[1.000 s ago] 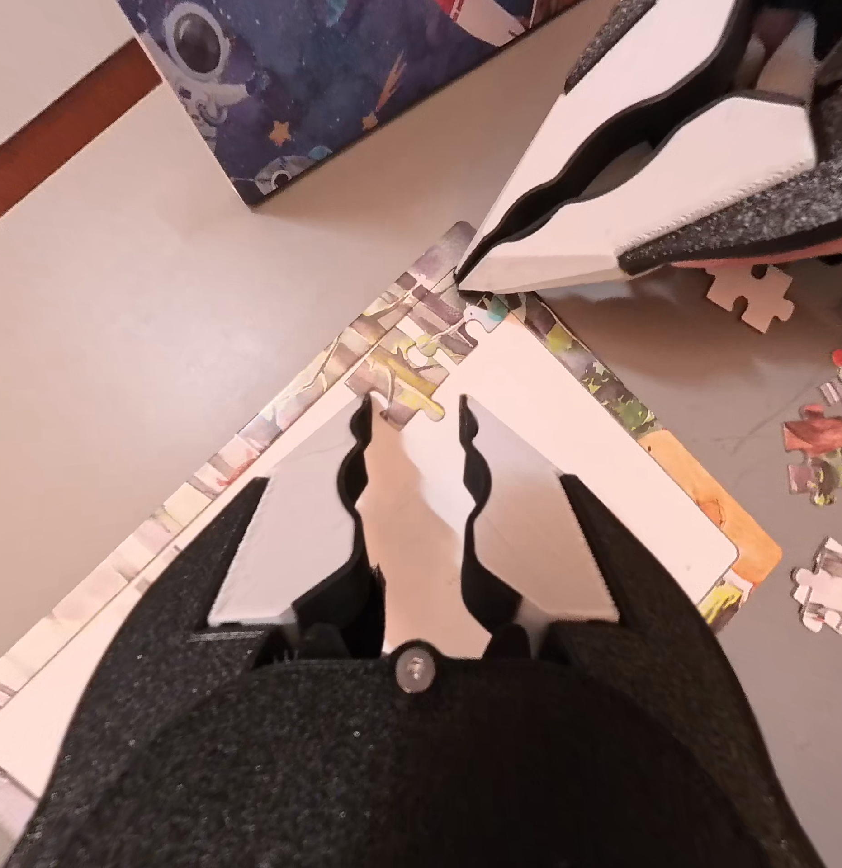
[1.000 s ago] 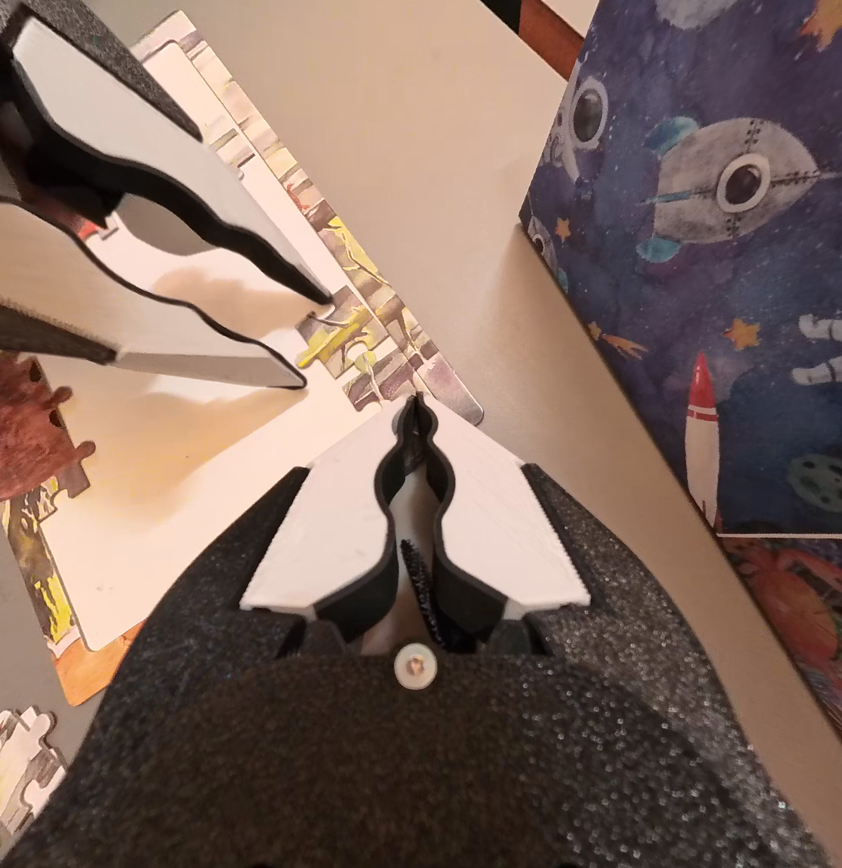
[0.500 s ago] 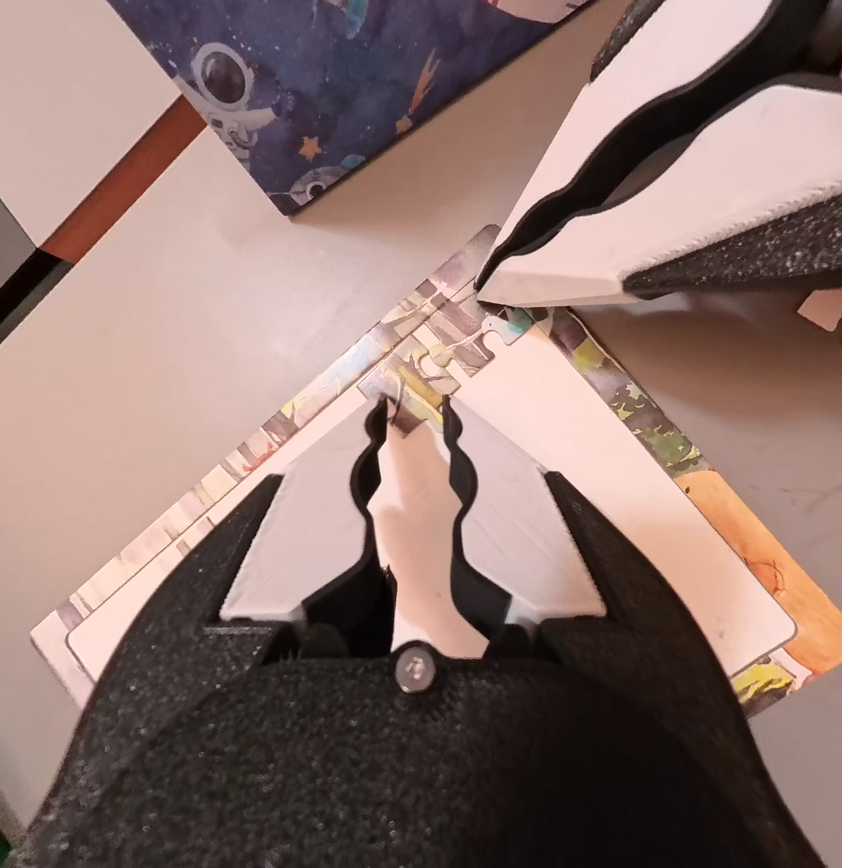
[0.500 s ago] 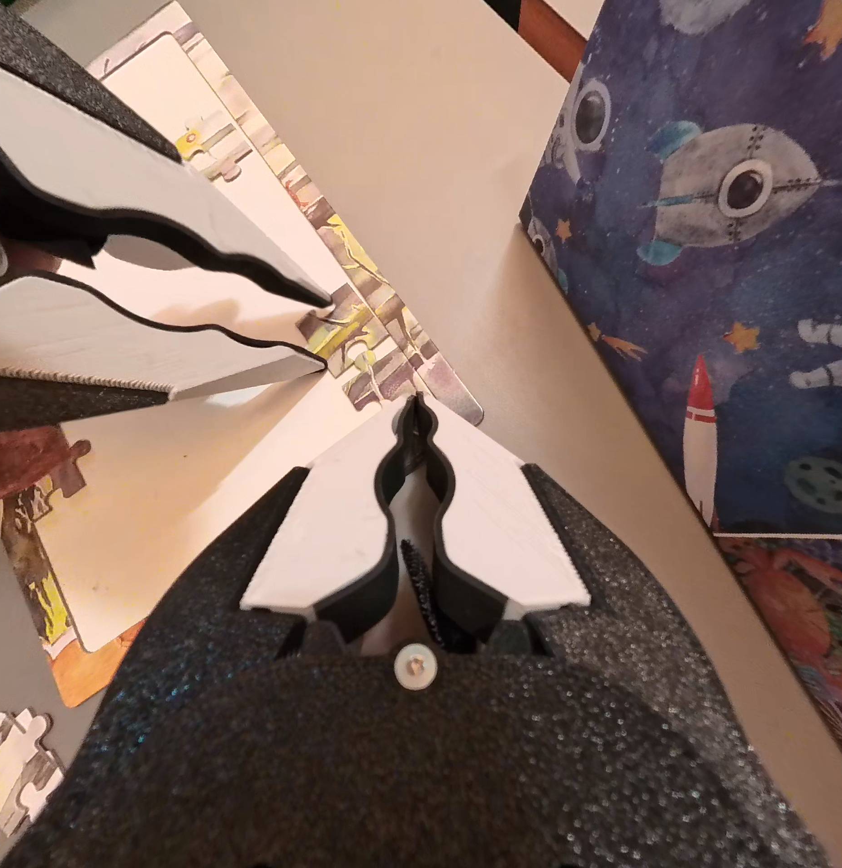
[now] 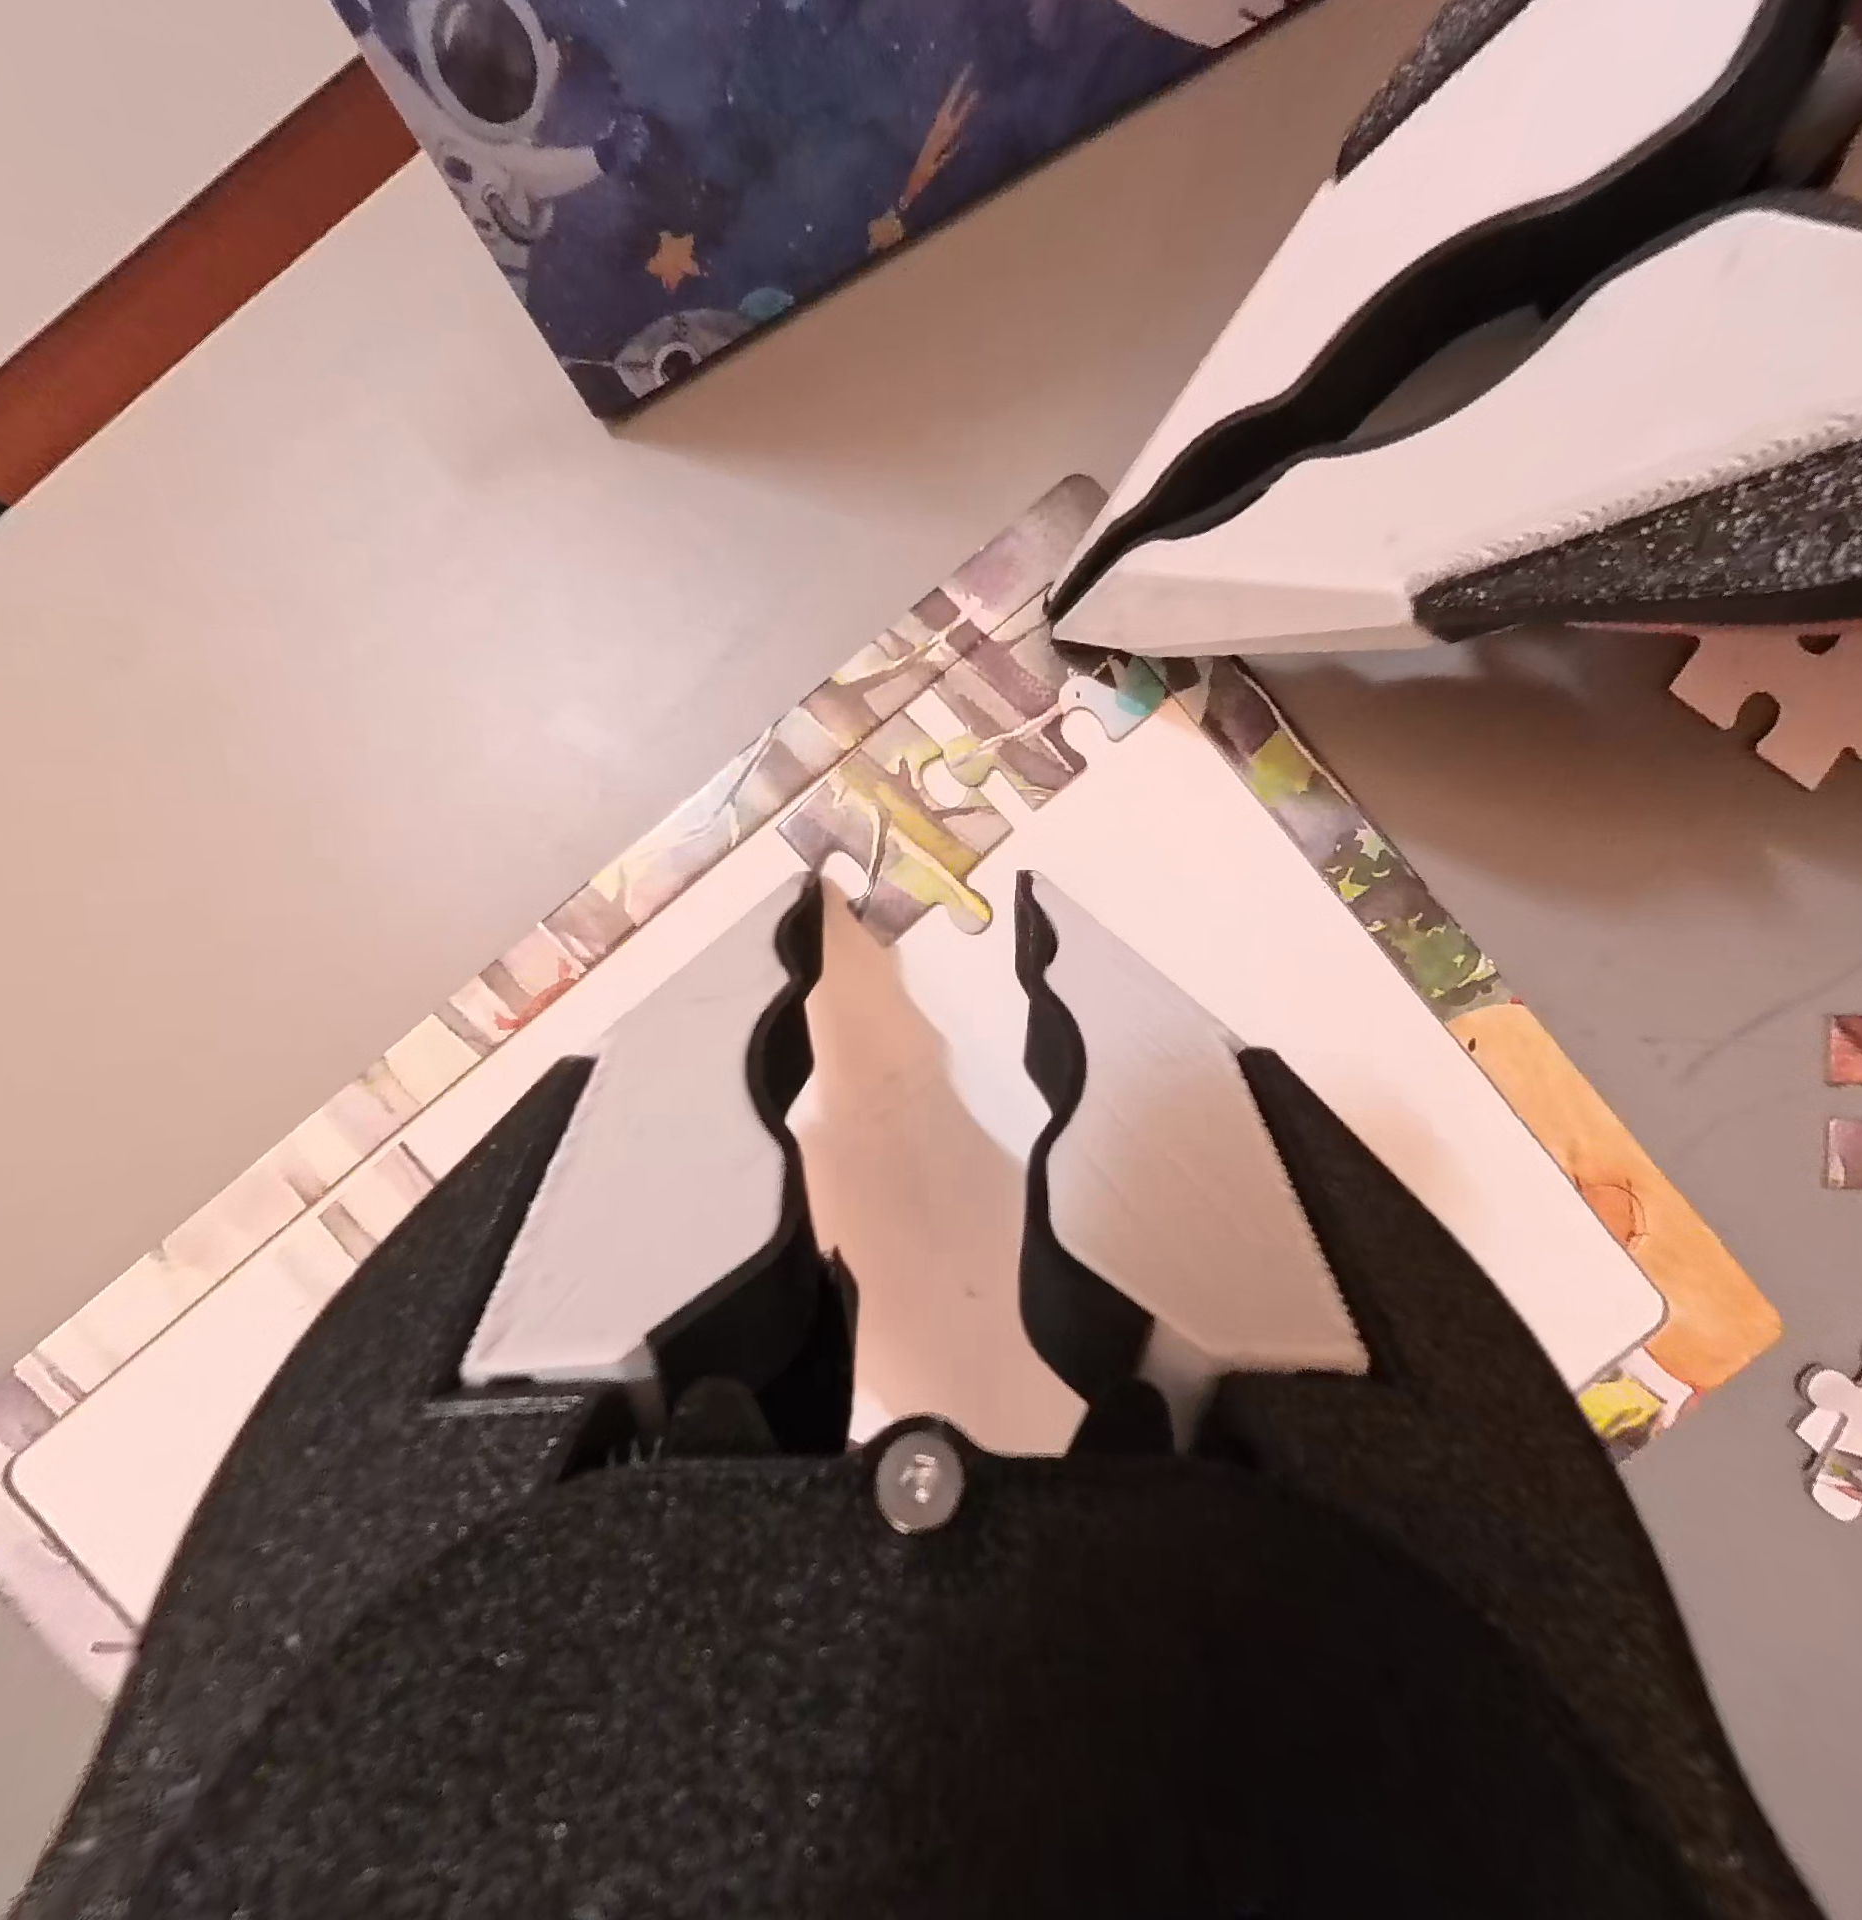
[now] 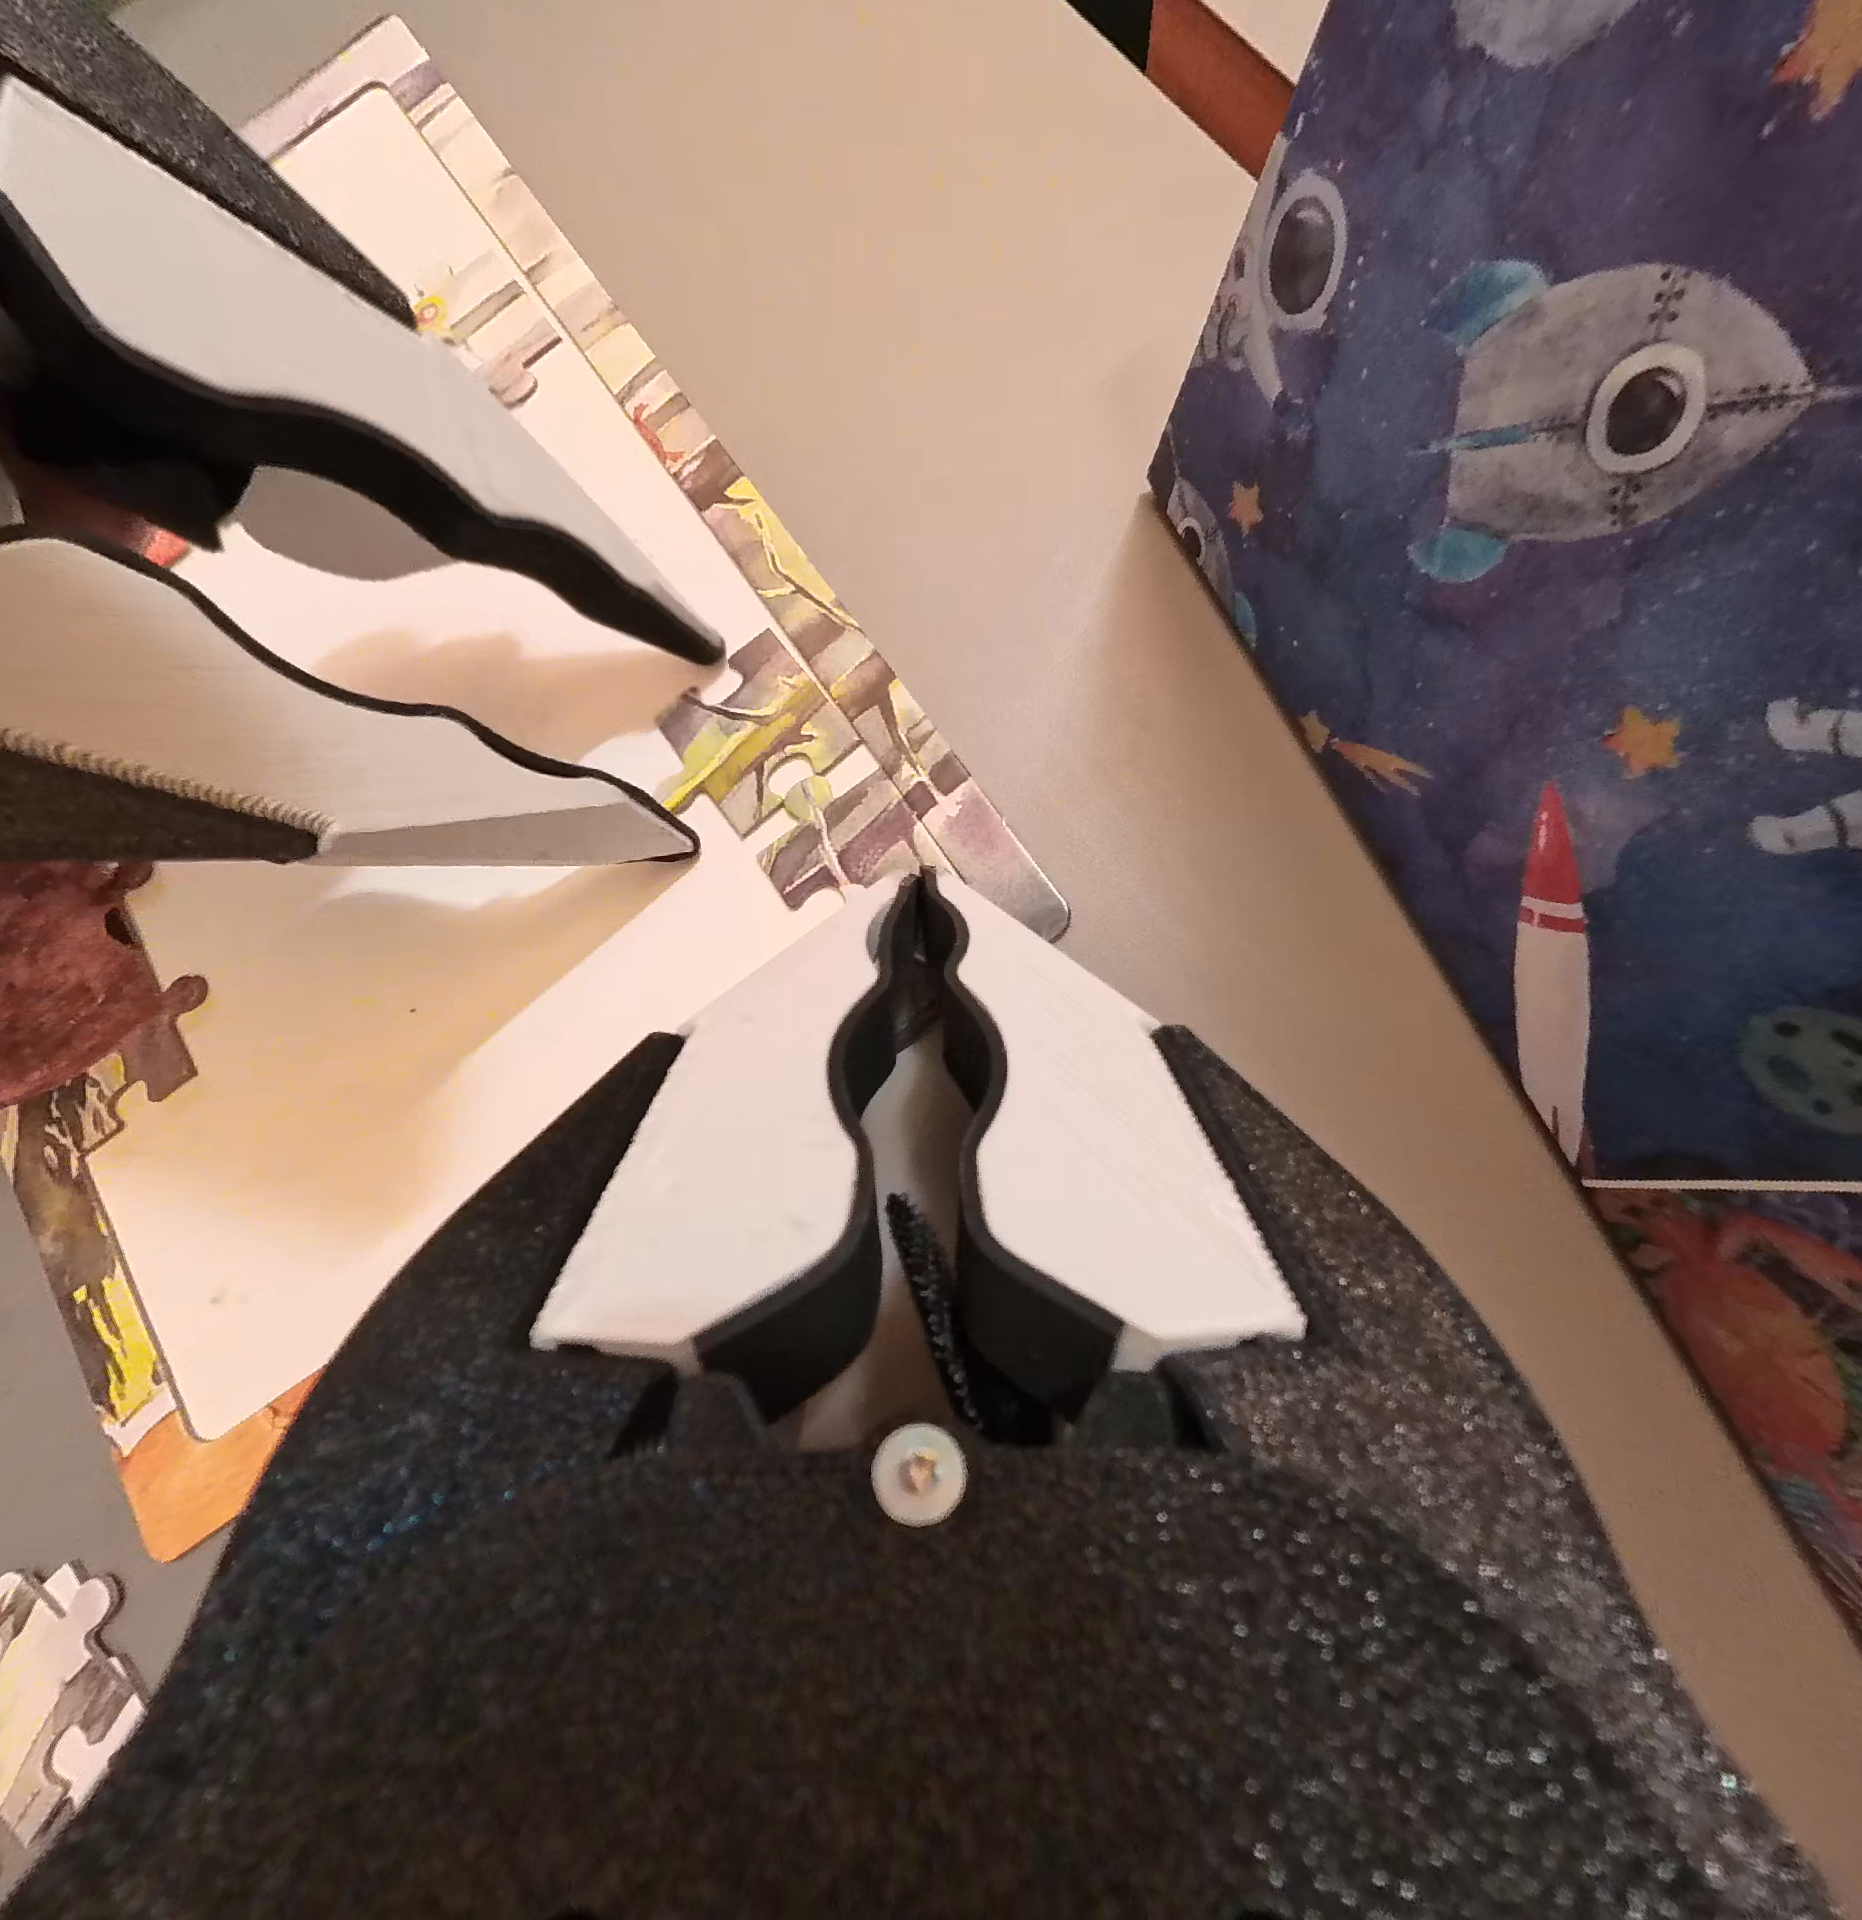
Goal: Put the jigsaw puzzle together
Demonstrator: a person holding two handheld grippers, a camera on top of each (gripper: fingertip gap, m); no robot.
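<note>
The puzzle tray [image 5: 1249,1049] is a white board with a printed border; it also shows in the right wrist view [image 6: 366,1049]. Two or three joined pieces sit in its far corner. The nearest, a yellow-green piece [image 5: 911,847], lies just ahead of my left gripper [image 5: 919,883], which is open and empty with its tips either side of the piece's near edge. My right gripper [image 6: 922,888] is shut and empty, with its tip on the tray's corner beside the grey corner piece [image 6: 885,831]. Each gripper shows in the other's view: the right gripper [image 5: 1062,613] and the left gripper [image 6: 693,748].
A dark blue space-themed box [image 5: 802,156] stands just beyond the tray, close on the right in the right wrist view [image 6: 1581,520]. Loose pieces lie on the table right of the tray [image 5: 1779,707] [image 5: 1857,1444]. A brown piece [image 6: 54,987] rests at the tray's far edge. The left gripper's tips are roughly 5 centimeters from the right gripper's.
My left gripper narrowed around the yellow-green piece's edge half a second ago and has now opened wider. The right gripper has stayed shut at the tray's corner.
</note>
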